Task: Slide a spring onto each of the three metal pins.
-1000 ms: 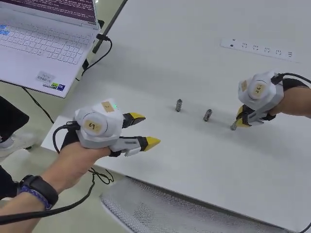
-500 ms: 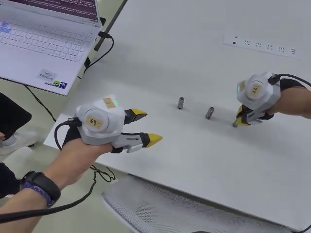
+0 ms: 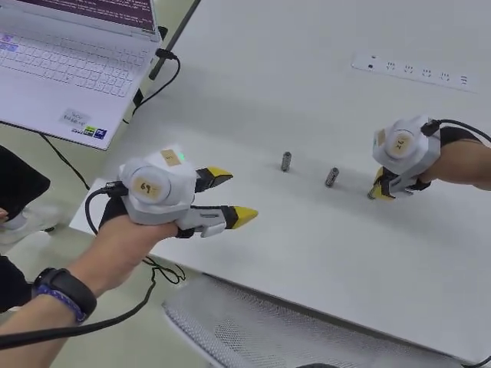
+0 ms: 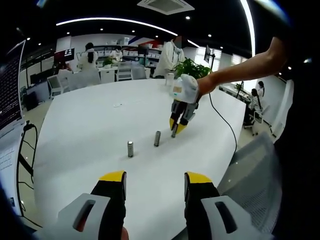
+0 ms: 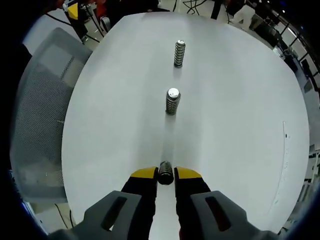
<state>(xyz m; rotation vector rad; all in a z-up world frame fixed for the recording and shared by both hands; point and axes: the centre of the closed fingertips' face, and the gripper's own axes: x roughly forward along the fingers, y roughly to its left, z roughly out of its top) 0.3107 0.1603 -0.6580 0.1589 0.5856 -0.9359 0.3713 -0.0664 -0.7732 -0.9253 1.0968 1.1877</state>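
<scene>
A white bench (image 3: 253,69) is seen from above, with a person holding a gripper in each hand. The right gripper (image 5: 166,176) has its yellow-tipped jaws closed in on the nearest spring (image 5: 166,172). That spring stands upright on the bench directly between the tips and appears to touch both.

Straight ahead of this gripper, a short way past its tips, stands the middle spring (image 5: 172,101), with a shiny pin head showing at its top. Further ahead on the same line stands the far spring (image 5: 179,53), also upright. The three form a row leading away from the right gripper.

The left gripper (image 3: 232,195) hovers over the bench's near edge, its jaws wide apart with nothing between them. The row of springs lies well ahead of it, the far spring being the closest to it. An open laptop (image 3: 69,77) sits off to this gripper's outer side.
</scene>
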